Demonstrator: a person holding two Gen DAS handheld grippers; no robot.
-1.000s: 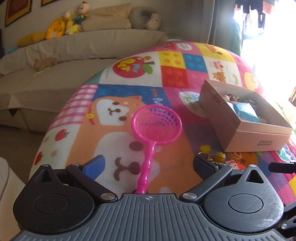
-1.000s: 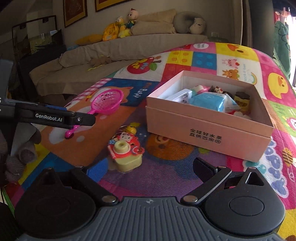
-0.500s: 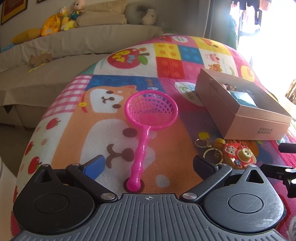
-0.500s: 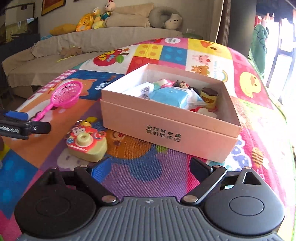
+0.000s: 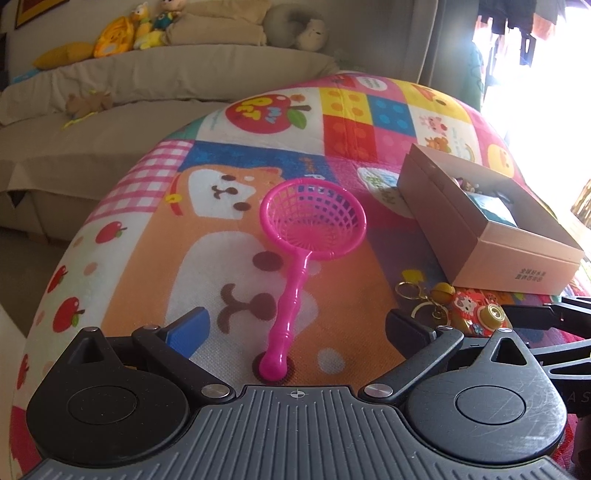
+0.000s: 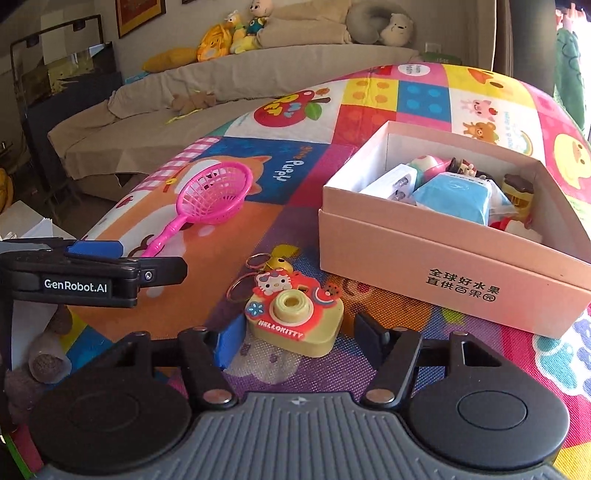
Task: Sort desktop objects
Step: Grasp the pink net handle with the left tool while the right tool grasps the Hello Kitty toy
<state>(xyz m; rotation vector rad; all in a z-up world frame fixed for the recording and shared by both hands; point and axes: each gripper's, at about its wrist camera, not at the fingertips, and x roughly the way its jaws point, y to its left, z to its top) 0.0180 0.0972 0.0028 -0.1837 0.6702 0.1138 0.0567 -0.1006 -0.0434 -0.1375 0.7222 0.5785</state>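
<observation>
the right tongs (image 6: pixel 299 338) are closing around the yellow-and-red toy camera keychain (image 6: pixel 293 319) on the colourful cartoon-print surface (image 6: pixel 424 92), pads not yet pressing. the left tongs (image 5: pixel 295 326) stand open over the pink plastic scoop net (image 5: pixel 306 251).

Home living room (sofa (image 6: pixel 229 92), plush toys (image 6: pixel 236 33))

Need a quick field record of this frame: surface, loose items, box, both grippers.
surface: patterned play mat
loose: pink net scoop; toy camera keychain
box: open pink box, already holding several items
left gripper: open, scoop handle between its fingers, untouched
right gripper: closing around toy camera keychain, pads not yet pressing
</observation>
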